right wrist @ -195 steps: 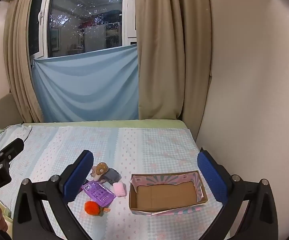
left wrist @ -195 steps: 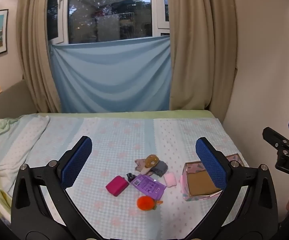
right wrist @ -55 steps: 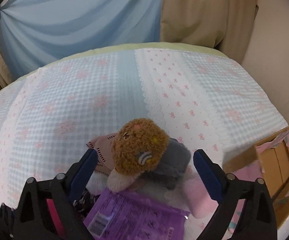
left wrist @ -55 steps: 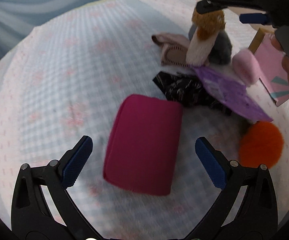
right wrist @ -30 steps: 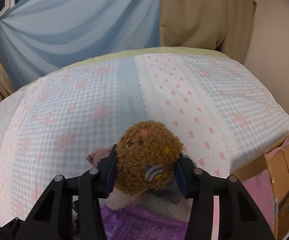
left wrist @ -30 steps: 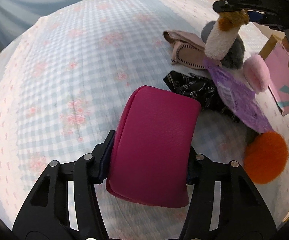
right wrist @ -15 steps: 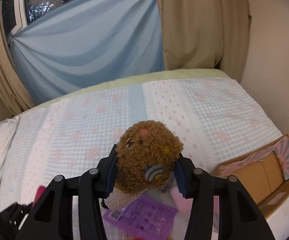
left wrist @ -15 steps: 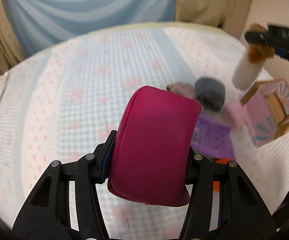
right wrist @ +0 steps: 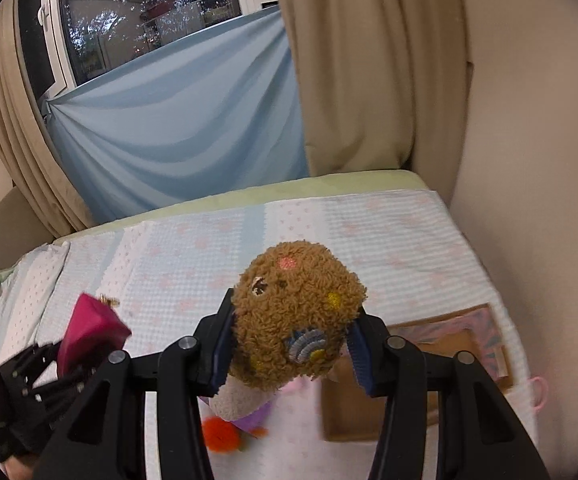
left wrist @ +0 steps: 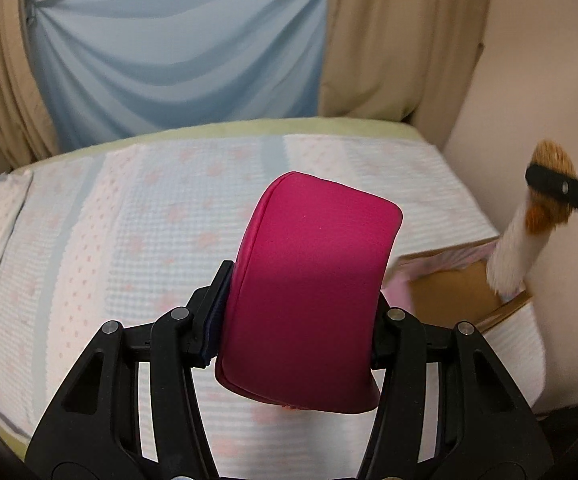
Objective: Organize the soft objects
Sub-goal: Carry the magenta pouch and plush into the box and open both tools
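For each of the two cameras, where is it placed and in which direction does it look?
Left wrist: sits on the left gripper, looking down its fingers across the bed; it grips a pink pouch.
Right wrist: sits on the right gripper, same direction; it grips a plush mushroom.
Both show the cardboard box, and each shows the other gripper.
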`<state>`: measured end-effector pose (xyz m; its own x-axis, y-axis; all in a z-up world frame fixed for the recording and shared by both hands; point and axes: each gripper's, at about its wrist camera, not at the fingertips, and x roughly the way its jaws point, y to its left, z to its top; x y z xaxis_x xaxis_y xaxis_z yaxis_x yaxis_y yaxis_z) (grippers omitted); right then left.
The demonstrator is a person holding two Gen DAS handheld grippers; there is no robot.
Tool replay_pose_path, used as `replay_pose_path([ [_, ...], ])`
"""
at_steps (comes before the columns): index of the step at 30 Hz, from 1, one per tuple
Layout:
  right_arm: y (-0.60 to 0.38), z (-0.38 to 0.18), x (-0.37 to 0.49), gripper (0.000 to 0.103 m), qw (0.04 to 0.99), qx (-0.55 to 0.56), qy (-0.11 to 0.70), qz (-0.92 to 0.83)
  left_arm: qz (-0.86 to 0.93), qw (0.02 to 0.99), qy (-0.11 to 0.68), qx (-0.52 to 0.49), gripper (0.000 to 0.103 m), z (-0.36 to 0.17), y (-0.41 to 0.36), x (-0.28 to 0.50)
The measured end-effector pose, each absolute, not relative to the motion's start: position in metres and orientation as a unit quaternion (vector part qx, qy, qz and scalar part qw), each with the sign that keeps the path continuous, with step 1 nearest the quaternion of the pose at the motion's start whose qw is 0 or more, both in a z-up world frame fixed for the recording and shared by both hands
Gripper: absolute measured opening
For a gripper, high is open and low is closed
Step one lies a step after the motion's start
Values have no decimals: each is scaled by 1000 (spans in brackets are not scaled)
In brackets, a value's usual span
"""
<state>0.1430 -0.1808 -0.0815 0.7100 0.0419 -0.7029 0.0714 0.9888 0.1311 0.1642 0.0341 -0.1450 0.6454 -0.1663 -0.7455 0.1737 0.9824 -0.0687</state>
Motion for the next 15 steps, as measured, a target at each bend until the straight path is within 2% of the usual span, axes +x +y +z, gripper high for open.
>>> replay_pose_path([
  [7, -276, -79, 115, 46, 909, 67, 411, -18, -124, 904, 409, -4, 48, -144, -77, 153],
  [15, -359, -128, 126, 46, 878, 78, 471, -33, -136, 884, 447, 19, 49, -193, -176, 168],
])
